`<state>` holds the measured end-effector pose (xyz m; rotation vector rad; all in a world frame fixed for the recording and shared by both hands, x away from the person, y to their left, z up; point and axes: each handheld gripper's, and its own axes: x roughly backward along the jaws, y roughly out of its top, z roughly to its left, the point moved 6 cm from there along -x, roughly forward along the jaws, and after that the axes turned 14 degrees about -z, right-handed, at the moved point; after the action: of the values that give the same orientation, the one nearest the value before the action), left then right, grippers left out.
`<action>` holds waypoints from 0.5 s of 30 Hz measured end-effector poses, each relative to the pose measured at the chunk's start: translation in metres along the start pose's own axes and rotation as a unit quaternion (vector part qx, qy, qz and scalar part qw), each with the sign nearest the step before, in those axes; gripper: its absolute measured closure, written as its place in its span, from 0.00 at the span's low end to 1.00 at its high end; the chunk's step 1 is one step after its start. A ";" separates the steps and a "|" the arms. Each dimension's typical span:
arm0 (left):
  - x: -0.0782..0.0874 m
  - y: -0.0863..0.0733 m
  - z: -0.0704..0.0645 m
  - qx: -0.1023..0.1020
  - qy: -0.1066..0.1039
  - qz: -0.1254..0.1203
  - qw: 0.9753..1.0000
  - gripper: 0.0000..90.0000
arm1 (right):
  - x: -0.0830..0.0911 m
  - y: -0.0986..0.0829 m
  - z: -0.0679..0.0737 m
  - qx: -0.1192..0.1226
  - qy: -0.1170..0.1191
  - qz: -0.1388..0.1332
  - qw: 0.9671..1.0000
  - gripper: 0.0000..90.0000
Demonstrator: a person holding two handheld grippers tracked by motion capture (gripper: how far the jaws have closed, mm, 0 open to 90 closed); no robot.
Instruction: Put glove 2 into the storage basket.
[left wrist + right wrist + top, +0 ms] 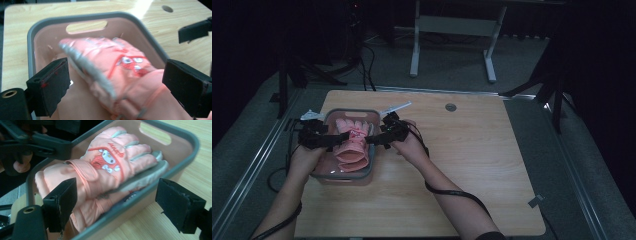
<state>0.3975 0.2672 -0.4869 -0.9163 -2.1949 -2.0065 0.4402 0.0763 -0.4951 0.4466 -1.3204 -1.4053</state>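
A pink basket with a grey rim (362,112) stands at the table's left; its rim also shows close up (75,18) (175,131). Inside lie two salmon-pink gloves, stacked. The upper glove (352,142) (112,65) (107,167) bears a cartoon patch and has grey fingertips. The lower glove (92,212) peeks out beneath it. My left gripper (332,141) (117,87) is open over the basket's left side, its jaws wide on either side of the upper glove's cuff. My right gripper (371,140) (121,203) is open at the basket's right rim, facing the gloves.
A white stick-like object (397,107) lies just beyond the basket, and another pale item (312,115) sits at its far left corner. A cable grommet (450,107) is set in the tabletop. Bare wood (482,160) stretches to the right.
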 end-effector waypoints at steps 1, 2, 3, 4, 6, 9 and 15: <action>0.002 0.001 -0.003 -0.001 -0.003 -0.005 1.000 0.09 | 0.004 0.000 -0.001 -0.002 0.004 -0.003 1.000 0.19; 0.004 0.001 -0.007 -0.005 -0.006 -0.007 1.000 0.09 | 0.008 0.000 -0.001 -0.003 0.007 -0.007 1.000 0.18; 0.006 0.001 -0.011 -0.007 -0.010 -0.013 1.000 0.09 | 0.012 0.000 -0.002 -0.001 0.007 -0.011 1.000 0.18; 0.008 0.001 -0.015 -0.008 -0.016 -0.015 1.000 0.09 | 0.015 0.000 -0.002 0.003 0.008 -0.013 1.000 0.17; 0.011 0.001 -0.025 -0.015 -0.025 -0.020 0.999 0.09 | 0.023 -0.001 -0.004 0.012 0.005 -0.017 1.000 0.17; 0.015 0.002 -0.040 -0.024 -0.044 -0.028 0.998 0.09 | 0.032 -0.006 -0.007 0.033 -0.002 -0.014 0.999 0.16; 0.019 0.006 -0.078 -0.054 -0.077 -0.056 0.994 0.09 | 0.048 -0.016 -0.012 0.036 0.002 -0.019 0.999 0.16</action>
<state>0.3570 0.2031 -0.4608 -1.0144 -2.2820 -2.1945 0.4274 0.0259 -0.4936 0.5252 -1.3686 -1.3891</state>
